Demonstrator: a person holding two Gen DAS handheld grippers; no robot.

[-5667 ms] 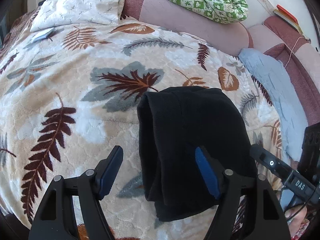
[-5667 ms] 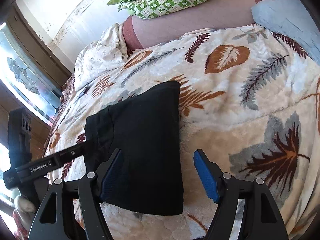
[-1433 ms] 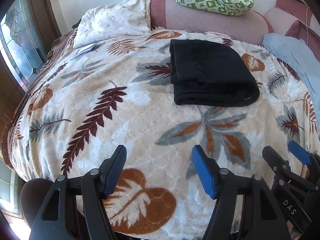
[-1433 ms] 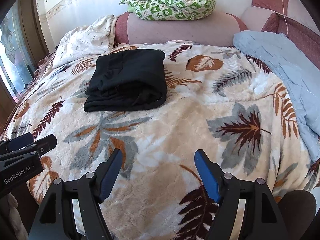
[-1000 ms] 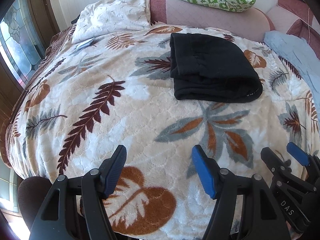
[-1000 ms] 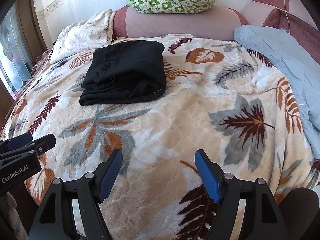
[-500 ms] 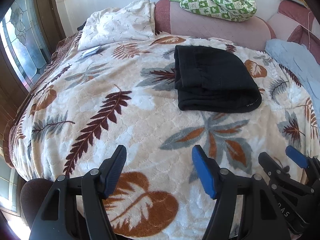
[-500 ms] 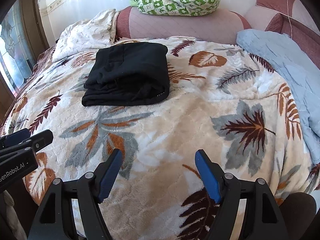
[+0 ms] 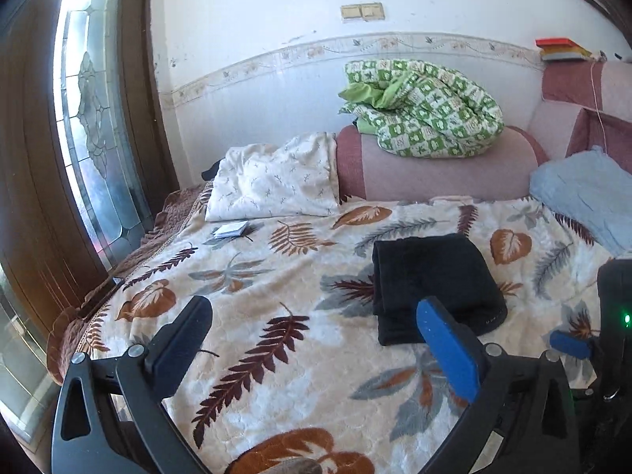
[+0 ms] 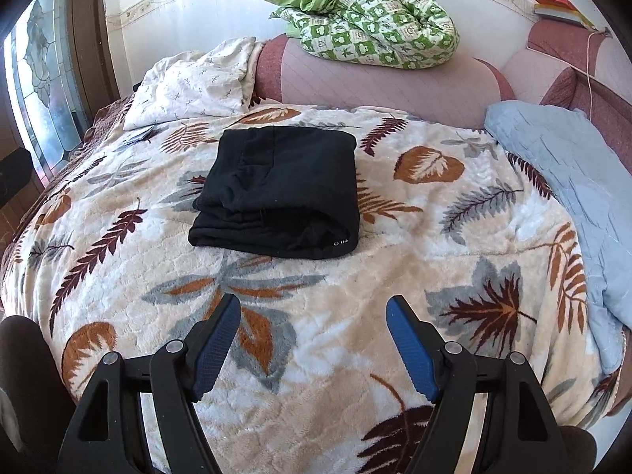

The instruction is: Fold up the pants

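Note:
The black pants (image 10: 280, 189) lie folded into a compact rectangle on the leaf-patterned blanket (image 10: 316, 316); they also show in the left wrist view (image 9: 430, 280). My left gripper (image 9: 312, 324) is open and empty, held back over the near edge of the bed, apart from the pants. My right gripper (image 10: 314, 324) is open and empty, in front of the pants with a stretch of blanket between. Part of the right gripper shows at the right edge of the left wrist view (image 9: 572, 345).
A green checked quilt (image 10: 367, 15) lies on the pink headboard (image 10: 387, 83). A white pillow (image 10: 193, 83) lies at the back left, a light blue blanket (image 10: 568, 181) along the right side. A small booklet (image 9: 231, 230) lies near the pillow. A glass door (image 9: 94, 150) stands left.
Both grippers have drawn back and tilted up from the folded pants, so more of the wall and headboard shows. The pants have not moved.

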